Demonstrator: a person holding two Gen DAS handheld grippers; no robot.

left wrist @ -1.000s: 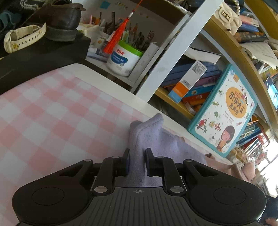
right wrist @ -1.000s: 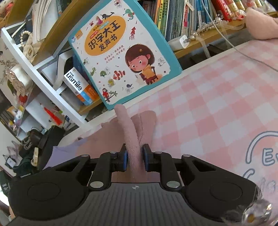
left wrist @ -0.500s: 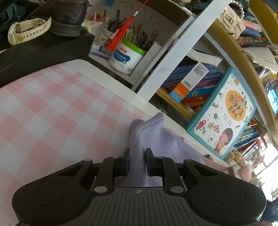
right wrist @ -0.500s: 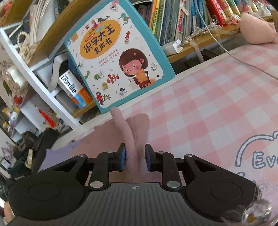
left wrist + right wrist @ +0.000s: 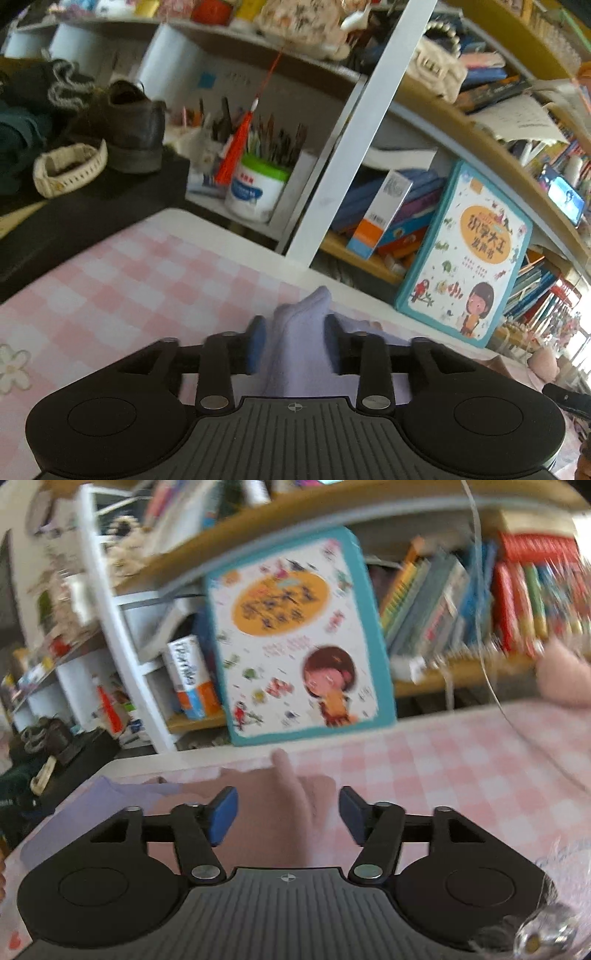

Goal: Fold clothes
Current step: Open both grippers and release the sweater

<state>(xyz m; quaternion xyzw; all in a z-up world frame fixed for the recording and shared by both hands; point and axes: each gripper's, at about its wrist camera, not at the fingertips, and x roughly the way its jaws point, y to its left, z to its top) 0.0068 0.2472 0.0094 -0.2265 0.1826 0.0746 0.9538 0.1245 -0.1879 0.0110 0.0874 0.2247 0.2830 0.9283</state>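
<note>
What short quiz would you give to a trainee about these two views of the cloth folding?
1. True or false: the right tongs are shut on the pink cloth.
2. Which cloth sits between the left tongs? A. lavender cloth B. green cloth C. yellow cloth
3. Fill in: a ____ with a teal border stands in front of the shelf, behind the table.
Key: 1 false, they stand wide open with it lying between; 2 A; 3 picture book.
</note>
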